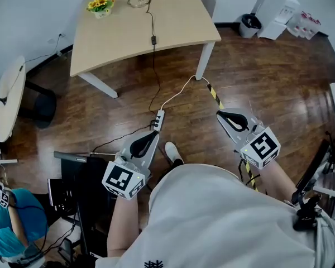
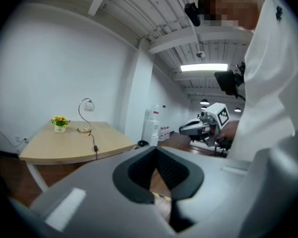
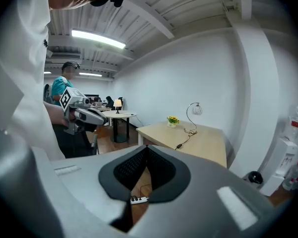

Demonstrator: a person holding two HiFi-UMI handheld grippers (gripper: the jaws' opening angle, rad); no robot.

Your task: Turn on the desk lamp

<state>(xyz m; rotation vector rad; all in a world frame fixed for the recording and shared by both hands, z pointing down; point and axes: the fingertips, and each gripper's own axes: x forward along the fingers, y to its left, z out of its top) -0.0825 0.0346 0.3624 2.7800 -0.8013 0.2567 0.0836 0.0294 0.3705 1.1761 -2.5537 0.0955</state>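
Note:
The desk lamp (image 1: 138, 0) stands at the far side of the wooden desk (image 1: 178, 21), a thin curved stem with a small globe (image 2: 89, 104), unlit. Its black cord carries an inline switch (image 1: 153, 39) and runs over the desk's front edge to a white power strip (image 1: 158, 120) on the floor. My left gripper (image 1: 154, 134) and right gripper (image 1: 219, 115) hover over the floor well short of the desk, both shut with nothing between the jaws. In the right gripper view the lamp (image 3: 192, 117) is far ahead of the right gripper (image 3: 147, 148); in the left gripper view the left gripper (image 2: 155, 148) points right of it.
A pot of yellow flowers (image 1: 100, 5) sits on the desk's left corner. A round white table (image 1: 8, 96) stands at left, with a person in teal (image 1: 11, 222) below it. Water dispenser (image 1: 276, 7) and black bin (image 1: 249, 22) at back right. Striped tape (image 1: 215, 95) crosses the floor.

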